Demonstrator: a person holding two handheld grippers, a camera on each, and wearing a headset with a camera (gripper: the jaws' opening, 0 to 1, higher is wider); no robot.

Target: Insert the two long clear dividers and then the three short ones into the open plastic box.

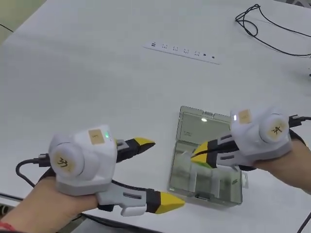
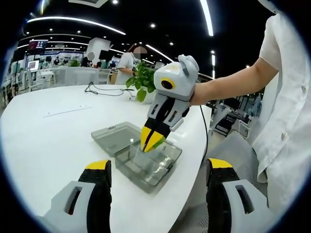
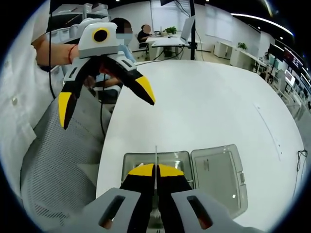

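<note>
Left gripper (image 1: 165,173), in the head view, hangs near you over the white table (image 1: 97,73), jaws spread wide with nothing between them. Your right gripper (image 1: 195,156) sits over the open plastic box (image 1: 199,128), which lies right of centre with its lid folded flat on the far side. A power strip (image 1: 182,51) and a black cable (image 1: 262,29) lie far off. From the left gripper view, your right gripper's yellow tips meet just above the box's tray. From the right gripper view, those jaws pinch a thin clear divider (image 3: 156,154), edge-on and upright over the tray
</note>
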